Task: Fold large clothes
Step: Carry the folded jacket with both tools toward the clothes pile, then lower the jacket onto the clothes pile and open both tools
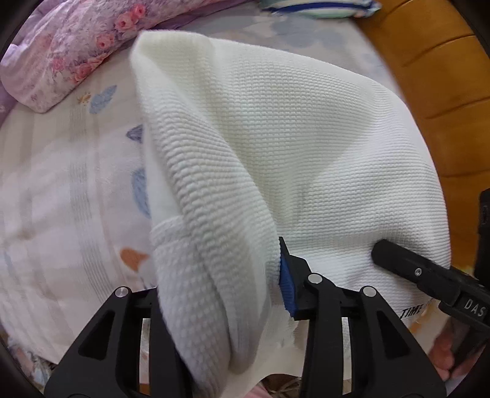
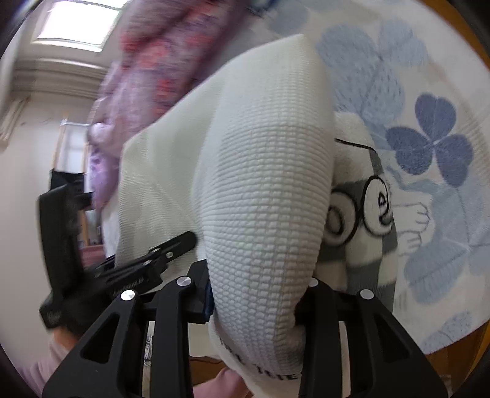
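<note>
A large white waffle-knit garment (image 1: 275, 147) hangs in thick folds over the bed. In the left wrist view my left gripper (image 1: 220, 275) is shut on a bunched fold of it. Its blue pad (image 1: 288, 284) presses the cloth, and the other finger is hidden behind the fabric. A black finger (image 1: 410, 266) of my right gripper lies on the cloth further right. In the right wrist view my right gripper (image 2: 257, 290) is shut on another thick fold of the garment (image 2: 269, 189). A cartoon print with glasses (image 2: 364, 211) shows on the cloth beneath. The left gripper's finger (image 2: 171, 248) shows at the left.
A pale bed sheet (image 1: 61, 199) with blue and orange leaf prints lies under the garment. A pink floral quilt (image 1: 70, 52) is bunched at the far left, a striped pillow (image 1: 321, 7) at the top. The wooden bed frame (image 1: 444, 91) runs along the right. A hand (image 1: 444, 358) holds the right tool.
</note>
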Motion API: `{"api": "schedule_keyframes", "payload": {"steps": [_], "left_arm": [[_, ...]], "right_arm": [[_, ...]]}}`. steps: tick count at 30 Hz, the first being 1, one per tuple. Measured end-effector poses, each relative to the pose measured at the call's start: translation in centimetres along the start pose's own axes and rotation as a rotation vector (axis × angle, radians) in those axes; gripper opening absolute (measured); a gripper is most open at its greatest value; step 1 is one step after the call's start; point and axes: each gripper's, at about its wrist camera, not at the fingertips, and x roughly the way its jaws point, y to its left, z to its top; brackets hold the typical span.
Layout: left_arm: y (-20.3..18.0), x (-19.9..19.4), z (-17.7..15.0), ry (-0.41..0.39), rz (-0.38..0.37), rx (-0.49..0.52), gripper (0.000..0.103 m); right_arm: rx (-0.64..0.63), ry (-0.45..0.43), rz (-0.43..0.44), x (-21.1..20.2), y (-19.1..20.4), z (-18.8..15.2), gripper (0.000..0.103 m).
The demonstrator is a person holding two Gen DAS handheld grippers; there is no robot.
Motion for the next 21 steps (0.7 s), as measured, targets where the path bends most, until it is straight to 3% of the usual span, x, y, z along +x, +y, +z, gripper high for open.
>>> {"api": "schedule_keyframes", "payload": {"steps": [2,4,6,8,11,13,14,15,16,17,19,20,21], "left_arm": [[-0.2,2.8,0.8,0.042,0.047,0.005,0.038],[-0.4,3.7,0.4,0.059,0.075,0.017,0.044],[-0.1,3.7,-0.1,0.057,0.087,0.020,0.054],[0.5,3.7,-0.5,0.074,0.120,0.025,0.056],[1.2,1.5,-1.8,0.061,0.223,0.024,0.057],[1.9,0.1,-2.3,0.030,0.304,0.025,0.057],[2.2,-0.9,-2.7,0.006,0.318,0.025,0.055],[2.4,-2.1,-3.1,-0.023,0.329,0.021,0.045],[2.5,-2.8,-3.4,-0.035,0.350,0.024,0.039],[2.5,-3.2,-3.6,-0.039,0.344,0.030,0.025],[2.1,-3.4,-3.8,-0.041,0.268,0.032,0.022],[1.8,-2.5,-3.8,-0.025,0.224,0.040,0.022],[1.5,-1.1,-3.8,-0.004,0.229,0.043,0.019]], "right_arm": [[0.043,0.057,-0.096,2.4,-1.5,0.9,0.039],[0.099,0.087,-0.133,3.2,-2.7,0.9,0.050],[0.140,0.100,-0.145,2.7,-3.4,0.6,0.055],[0.173,0.089,-0.177,1.0,-4.0,-0.1,0.060],[0.192,0.007,-0.288,-2.8,-4.2,-1.2,0.062],[0.142,-0.112,-0.410,-6.3,-3.2,-2.2,0.062],[0.103,-0.160,-0.462,-7.6,-2.5,-2.8,0.059],[0.057,-0.198,-0.476,-8.6,-1.5,-3.4,0.056],[0.026,-0.214,-0.462,-9.0,-1.2,-3.7,0.045],[-0.012,-0.217,-0.438,-9.0,-0.7,-4.2,0.035],[-0.077,-0.172,-0.427,-7.6,0.6,-5.0,0.022],[-0.073,-0.141,-0.465,-6.0,0.3,-5.1,0.018],[-0.033,-0.092,-0.499,-3.9,-0.8,-5.1,0.018]]}}
